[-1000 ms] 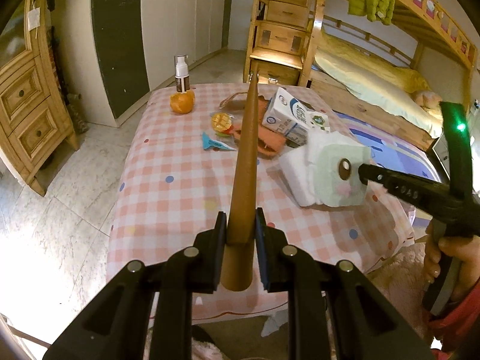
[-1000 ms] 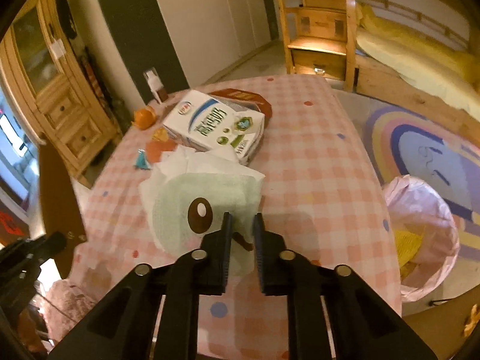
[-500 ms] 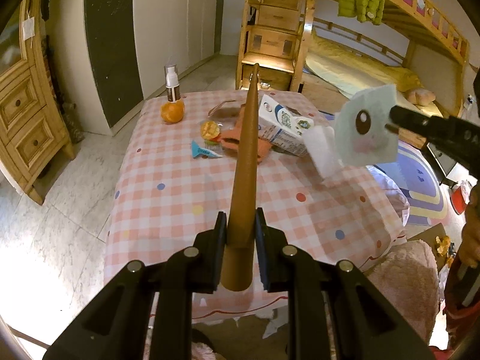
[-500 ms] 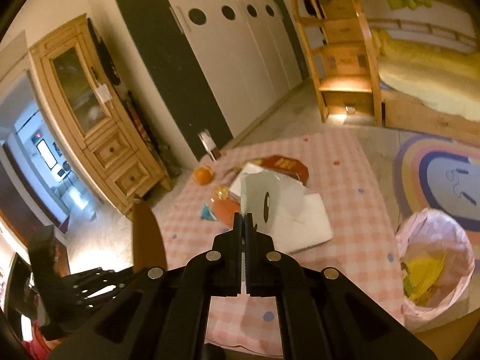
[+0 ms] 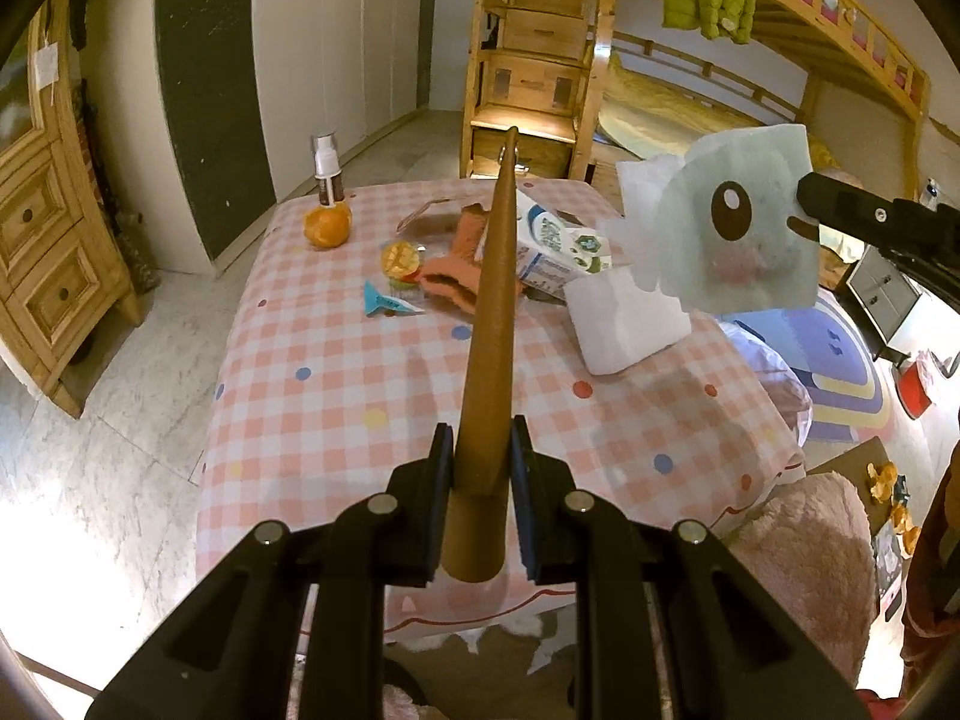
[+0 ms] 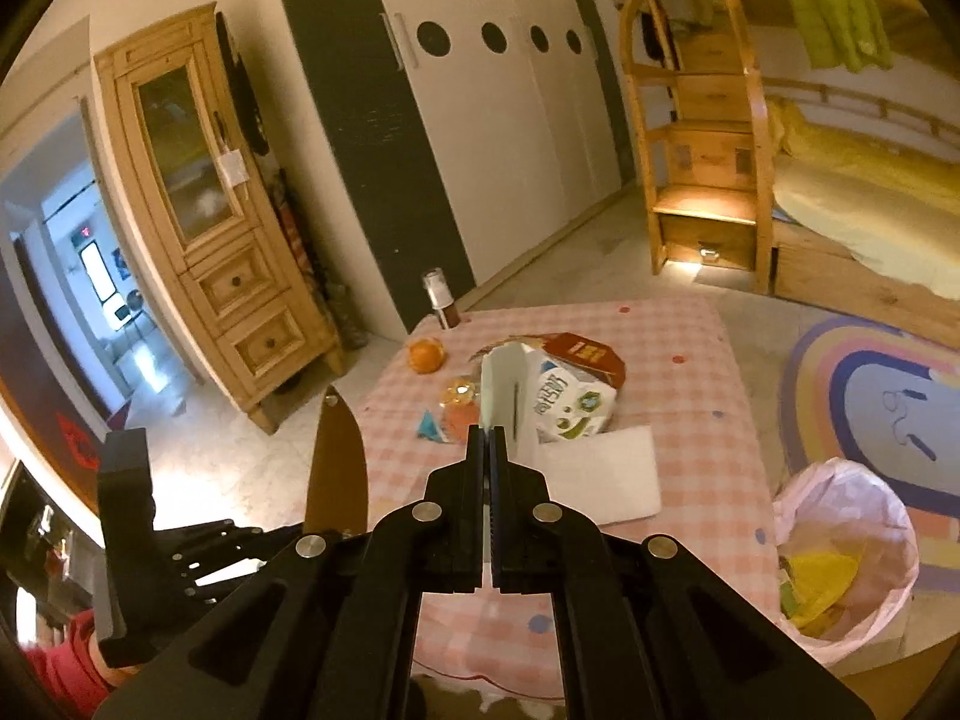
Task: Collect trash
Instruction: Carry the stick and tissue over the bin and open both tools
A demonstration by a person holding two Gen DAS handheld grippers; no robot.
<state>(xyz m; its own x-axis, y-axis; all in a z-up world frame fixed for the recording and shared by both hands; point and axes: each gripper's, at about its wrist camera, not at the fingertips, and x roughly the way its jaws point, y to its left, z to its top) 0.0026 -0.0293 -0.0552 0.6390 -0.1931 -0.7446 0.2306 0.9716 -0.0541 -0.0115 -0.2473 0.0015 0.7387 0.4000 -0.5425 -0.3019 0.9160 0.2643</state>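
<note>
My left gripper is shut on a long brown cardboard tube that points forward over the table; the tube also shows in the right wrist view. My right gripper is shut on a pale green tissue packet with a cartoon eye, held in the air above the table's right side; in the right wrist view the packet is edge-on. A milk carton, a white napkin, an orange and small wrappers lie on the checked tablecloth.
A pink-lined trash bag with yellow waste stands on the floor right of the table. A spray bottle stands at the table's far left corner. A wooden cabinet and bunk bed surround the table.
My right gripper closed on the tissue packet and lifted it off the table into the air. The left gripper kept hold of the tube and drew back a little.
</note>
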